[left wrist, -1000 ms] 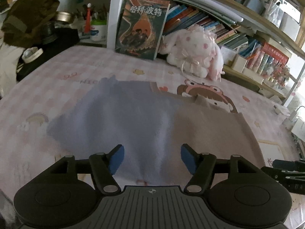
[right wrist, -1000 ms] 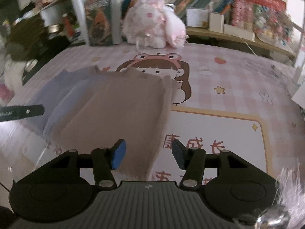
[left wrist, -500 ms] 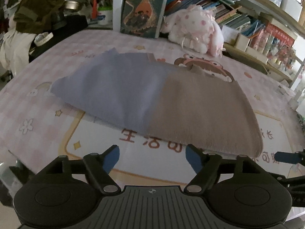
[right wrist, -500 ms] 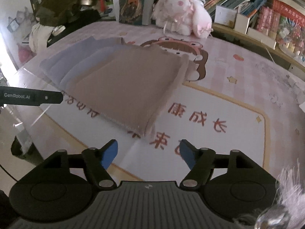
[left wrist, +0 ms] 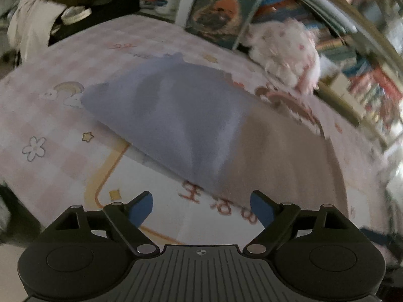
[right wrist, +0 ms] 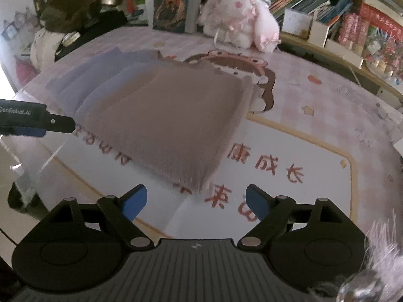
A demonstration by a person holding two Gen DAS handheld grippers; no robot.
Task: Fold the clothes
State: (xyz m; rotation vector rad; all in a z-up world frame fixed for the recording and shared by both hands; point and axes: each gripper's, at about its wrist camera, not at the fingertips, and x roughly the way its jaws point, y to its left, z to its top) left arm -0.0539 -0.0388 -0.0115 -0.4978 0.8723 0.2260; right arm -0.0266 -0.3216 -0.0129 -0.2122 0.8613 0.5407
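A folded garment, lavender at the left and tan-brown at the right, lies flat on the pink cartoon table mat; it shows in the left wrist view (left wrist: 201, 125) and the right wrist view (right wrist: 161, 115). My left gripper (left wrist: 201, 207) is open and empty, just short of the garment's near edge. Its finger also shows at the left of the right wrist view (right wrist: 37, 122). My right gripper (right wrist: 195, 201) is open and empty, close to the garment's near right corner (right wrist: 201, 183).
A white-pink plush toy (right wrist: 239, 27) and an upright book (right wrist: 172, 1) stand at the back of the mat (right wrist: 314, 151). Bookshelves (right wrist: 314, 5) line the back right. Dark clothes and clutter (right wrist: 70, 12) sit at the back left. The table's front-left edge (right wrist: 32, 183) is near.
Both grippers pulled back from the garment, then came a little closer again. Both stayed open. The garment has not moved.
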